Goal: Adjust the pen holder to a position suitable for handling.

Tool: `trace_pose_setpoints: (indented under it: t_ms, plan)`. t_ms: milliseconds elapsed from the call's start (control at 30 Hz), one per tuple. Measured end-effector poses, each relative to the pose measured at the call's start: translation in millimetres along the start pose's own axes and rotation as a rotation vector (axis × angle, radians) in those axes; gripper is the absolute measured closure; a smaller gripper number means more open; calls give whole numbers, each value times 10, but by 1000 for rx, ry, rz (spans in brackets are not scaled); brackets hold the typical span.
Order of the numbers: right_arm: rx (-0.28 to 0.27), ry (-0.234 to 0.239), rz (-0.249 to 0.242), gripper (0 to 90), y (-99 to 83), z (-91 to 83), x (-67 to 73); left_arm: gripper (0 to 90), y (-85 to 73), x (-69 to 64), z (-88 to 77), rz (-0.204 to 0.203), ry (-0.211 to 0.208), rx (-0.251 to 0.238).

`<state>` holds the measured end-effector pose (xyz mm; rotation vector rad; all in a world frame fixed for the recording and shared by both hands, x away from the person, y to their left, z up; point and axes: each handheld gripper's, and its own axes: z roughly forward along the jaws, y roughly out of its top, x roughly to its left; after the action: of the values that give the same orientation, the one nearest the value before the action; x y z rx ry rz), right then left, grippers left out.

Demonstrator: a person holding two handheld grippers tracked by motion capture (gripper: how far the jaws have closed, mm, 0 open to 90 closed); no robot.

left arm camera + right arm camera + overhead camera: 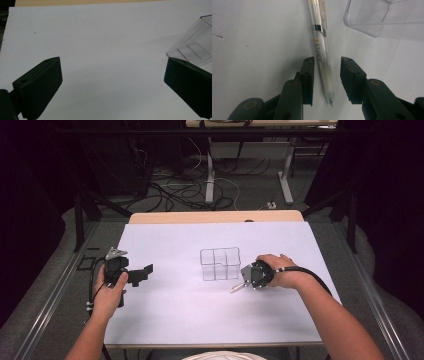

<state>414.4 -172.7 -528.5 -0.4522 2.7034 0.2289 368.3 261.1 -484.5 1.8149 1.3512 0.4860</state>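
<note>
Well left of the clear box (220,264), the left gripper (141,273) hovers with jaws wide apart, holding nothing. Just right of the box, the right gripper (326,77) straddles a pen (323,55) on the table, jaws apart without touching it; the pen's top is cut off.

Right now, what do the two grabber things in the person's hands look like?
Both are black. The left gripper has a grey three-cornered plate on top and thick, blocky black jaws. A black cable hangs from it. The right gripper has a grey plate too, and a black cable curves back along the arm. Its jaws have round holes. Both forearms are bare, with no sleeves.
</note>
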Motion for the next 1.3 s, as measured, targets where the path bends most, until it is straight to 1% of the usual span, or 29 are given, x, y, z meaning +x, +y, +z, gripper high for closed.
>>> trace_pose_setpoints:
  t_ms: [33,67,100,133,167,200,233,300,333,467,533,567,667,733,767,800,900,933,967,1000,1033,1067,1100,1133,1167,1200,1267,1300]
  plan:
    - [-18,-15,-4,648,-5,22,8,15,0,0,1,1,-1,1]
    - [25,31,-17,652,9,0,-13,15,-1,0,2,2,0,1]
    - [62,68,-17,657,21,-18,-24,15,-1,1,3,2,0,3]
    - [66,74,-7,664,21,-11,-15,15,-1,1,3,3,0,6]
    - [49,58,-20,671,20,10,-16,15,-2,1,5,3,0,7]
    - [44,50,-14,682,19,23,-3,15,-2,0,8,4,-1,6]
    - [47,56,-11,696,24,28,3,15,-4,-1,10,2,0,4]
    - [57,64,-26,713,33,24,-9,16,-4,-1,10,2,0,4]
    - [57,66,-21,725,34,26,-4,16,-4,-1,10,2,0,5]
    - [54,63,-36,764,33,29,-3,16,-4,-2,12,2,-2,4]
    - [57,51,-47,789,38,35,8,16,-4,-4,10,5,-4,6]
    - [56,48,-55,791,42,39,8,16,-6,-7,14,4,-2,1]
    - [62,55,-58,795,46,35,9,16,-7,-9,17,6,-1,1]
    - [58,48,-51,795,46,33,18,16,-8,-10,19,6,-1,1]
    - [60,45,-56,796,48,32,21,16,-8,-10,19,5,-1,2]
    - [57,44,-60,796,51,34,24,16,-8,-9,19,4,-1,2]
    - [46,44,-51,796,59,22,37,16,-4,-4,13,6,-4,8]
    - [42,50,-62,797,64,19,29,16,-4,-4,12,6,-4,8]
    - [43,44,-56,797,65,8,35,16,-4,-4,12,5,-4,7]
    - [38,38,-63,797,67,-2,28,16,-4,-5,13,5,-4,7]
    - [36,32,-52,797,67,-14,33,16,-7,-8,17,4,-2,0]
    - [34,31,-52,797,68,-26,30,16,-6,-8,16,4,-2,0]
    - [-7,-20,-46,797,54,-13,49,16,-5,-9,14,4,-2,0]
    - [-1,-9,-54,797,57,-36,39,16,-4,-9,14,4,-3,-1]
    - [22,16,-56,797,65,-71,31,16,-4,-9,12,4,-2,-1]
    - [8,-4,-53,797,62,-82,47,16,-3,-8,9,3,0,0]
    - [22,7,-56,797,75,-136,57,16,0,-6,4,5,-2,6]
    - [22,0,-56,797,80,-162,67,16,-1,-9,7,4,0,0]
